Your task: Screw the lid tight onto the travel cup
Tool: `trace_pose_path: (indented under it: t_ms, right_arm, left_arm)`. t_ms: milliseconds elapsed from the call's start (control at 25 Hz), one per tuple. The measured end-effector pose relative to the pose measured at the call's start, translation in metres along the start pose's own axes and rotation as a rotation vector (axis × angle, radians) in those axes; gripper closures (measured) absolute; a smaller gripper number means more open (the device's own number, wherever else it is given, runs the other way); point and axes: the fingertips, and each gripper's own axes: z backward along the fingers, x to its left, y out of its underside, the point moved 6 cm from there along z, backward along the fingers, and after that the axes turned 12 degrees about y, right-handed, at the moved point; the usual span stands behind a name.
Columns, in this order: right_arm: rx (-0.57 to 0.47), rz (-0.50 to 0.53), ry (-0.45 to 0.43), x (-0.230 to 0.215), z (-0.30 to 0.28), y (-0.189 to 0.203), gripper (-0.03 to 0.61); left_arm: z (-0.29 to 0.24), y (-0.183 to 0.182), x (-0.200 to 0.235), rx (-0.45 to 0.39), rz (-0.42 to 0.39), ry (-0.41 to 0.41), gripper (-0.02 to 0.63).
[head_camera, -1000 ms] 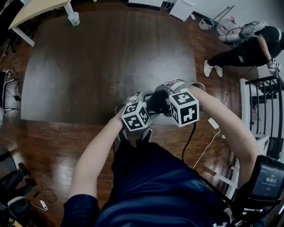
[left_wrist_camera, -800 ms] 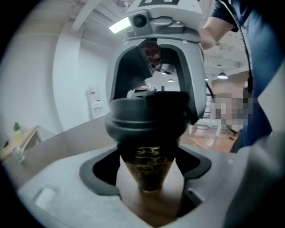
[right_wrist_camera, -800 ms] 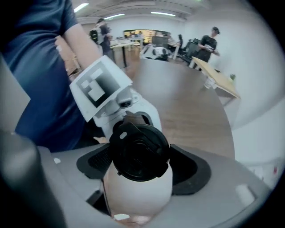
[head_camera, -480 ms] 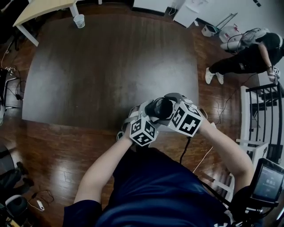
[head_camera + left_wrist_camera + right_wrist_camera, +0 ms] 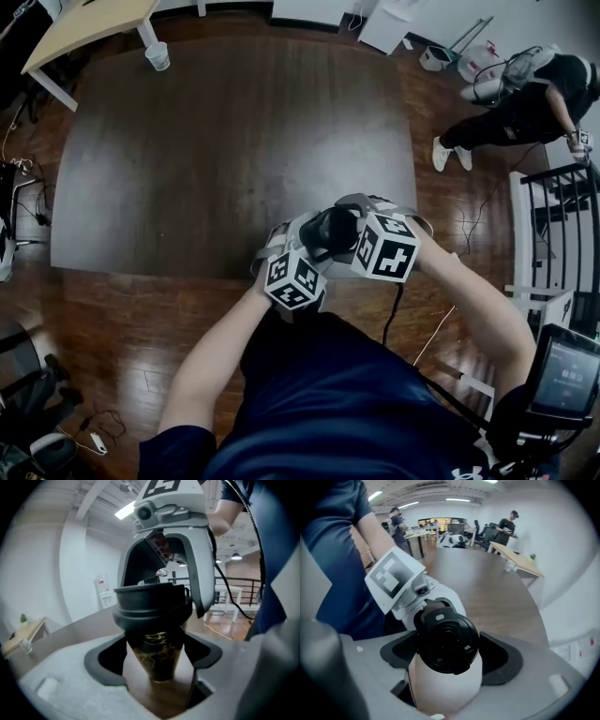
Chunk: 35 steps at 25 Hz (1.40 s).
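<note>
**Two-handed grip for tightening the lid, at the near edge of the dark table (image 5: 234,141).** The travel cup (image 5: 157,653), dark with a gold pattern, is held just inside that edge, close to the person. Whether its base rests on the tabletop cannot be told.

The left gripper (image 5: 157,658) reaches in from the person's side of the table. It pinches the cup's tapered body below the lid, with its jaws set wide on either flank. This hand appears to serve as the anchor, so that the body cannot spin.

The right gripper (image 5: 447,656) points steeply down toward the table and clasps the black lid (image 5: 446,641) across its rim. From that position a roll of the wrist would turn the lid on its thread.

The lid sits square on the cup's mouth and no gap shows. Seating therefore looks done, and tightening is judged to be the step in hand.
</note>
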Motion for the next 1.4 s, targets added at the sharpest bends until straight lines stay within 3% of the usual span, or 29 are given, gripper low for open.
trace_pose_path:
  t_ms: [120, 200, 320, 440, 520, 560, 640, 800, 960, 1040, 1280, 1400]
  right_arm:
    - [-0.088, -0.120, 0.074, 0.001, 0.004, 0.000, 0.163]
    - [-0.230, -0.248, 0.153, -0.014, 0.022, 0.007, 0.163]
    - [-0.494, -0.690, 0.313, -0.048, 0.068, 0.050, 0.179]
    - [-0.667, -1.148, 0.417, -0.047, 0.087, 0.106, 0.408]
    - [-0.727, -1.316, 0.459, -0.028, 0.089, 0.135, 0.534]
    - [-0.751, -1.358, 0.479, -0.018, 0.092, 0.143, 0.555]
    - [-0.790, -1.368, 0.532, 0.002, 0.107, 0.145, 0.565]
    - [-0.840, -1.217, 0.667, 0.014, 0.141, 0.120, 0.568]
    - [-0.774, -0.966, 0.860, 0.002, 0.161, 0.103, 0.568]
    - [-0.781, -0.932, 0.897, 0.002, 0.164, 0.101, 0.568]
    - [-0.814, -0.940, 0.894, 0.004, 0.171, 0.103, 0.568]
    - [-0.834, -0.923, 0.907, -0.002, 0.178, 0.103, 0.568]
  left_arm:
    - [0.002, 0.003, -0.004, -0.010, 0.051, -0.073, 0.224]
    - [0.014, 0.006, -0.002, -0.018, 0.104, -0.098, 0.223]
    - [0.057, 0.012, 0.003, -0.072, 0.229, -0.190, 0.224]
    - [0.107, 0.009, 0.010, -0.170, 0.388, -0.296, 0.261]
    - [0.125, -0.006, 0.007, -0.246, 0.472, -0.323, 0.320]
    - [0.130, -0.015, 0.003, -0.280, 0.489, -0.333, 0.361]
    - [0.139, -0.035, -0.006, -0.347, 0.494, -0.355, 0.460]
    - [0.158, -0.088, -0.015, -0.425, 0.465, -0.391, 0.609]
    - [0.156, -0.144, -0.017, -0.450, 0.294, -0.444, 0.609]
    - [0.149, -0.156, -0.021, -0.442, 0.224, -0.455, 0.608]
    - [0.146, -0.154, -0.022, -0.422, 0.246, -0.465, 0.606]
    - [0.149, -0.157, -0.018, -0.432, 0.249, -0.476, 0.575]
